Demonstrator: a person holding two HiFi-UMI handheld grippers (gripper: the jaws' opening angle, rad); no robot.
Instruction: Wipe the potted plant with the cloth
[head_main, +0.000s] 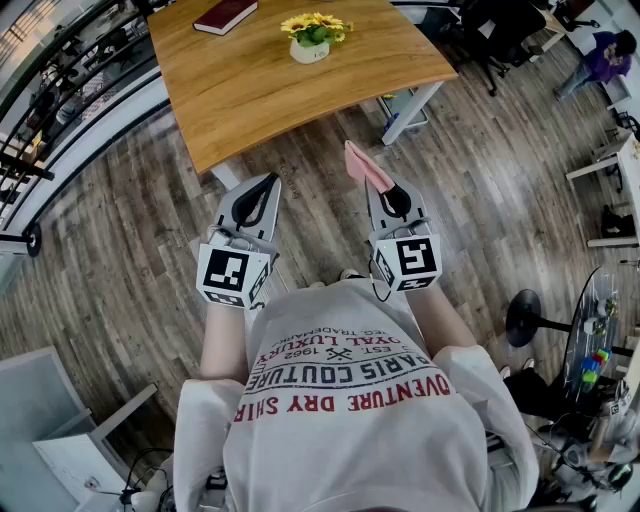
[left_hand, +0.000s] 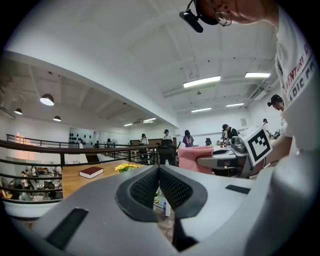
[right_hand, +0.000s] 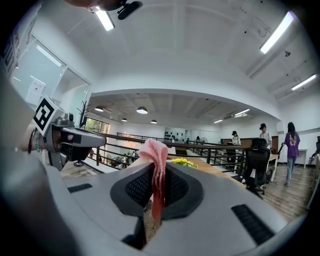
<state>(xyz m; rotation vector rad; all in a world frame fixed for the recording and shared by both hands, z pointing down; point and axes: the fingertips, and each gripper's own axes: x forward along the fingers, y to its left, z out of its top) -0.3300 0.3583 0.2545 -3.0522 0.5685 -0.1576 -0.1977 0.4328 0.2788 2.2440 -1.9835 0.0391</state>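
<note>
One wooden worktop (head_main: 300, 100) lies at twelve o'clock, well apart from both grippers. Empty, the left gripper (head_main: 268, 185) has its jaws closed together. At the worktop's twelve o'clock end stands the potted plant (head_main: 311, 40). Clamped in the right gripper (head_main: 383, 188) is the pink cloth (head_main: 362, 165).

An open-plan office on an upper floor: a table (head_main: 300, 100), a swivel chair (right_hand: 256, 165), people (left_hand: 227, 131) at desks, strip lights (left_hand: 201, 81), a railing (left_hand: 75, 148) over a lower level.

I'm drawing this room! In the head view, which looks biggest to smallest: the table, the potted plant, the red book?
1. wooden table, by far
2. potted plant
3. red book, though it looks nearly the plant's size, so that's a close call
</note>
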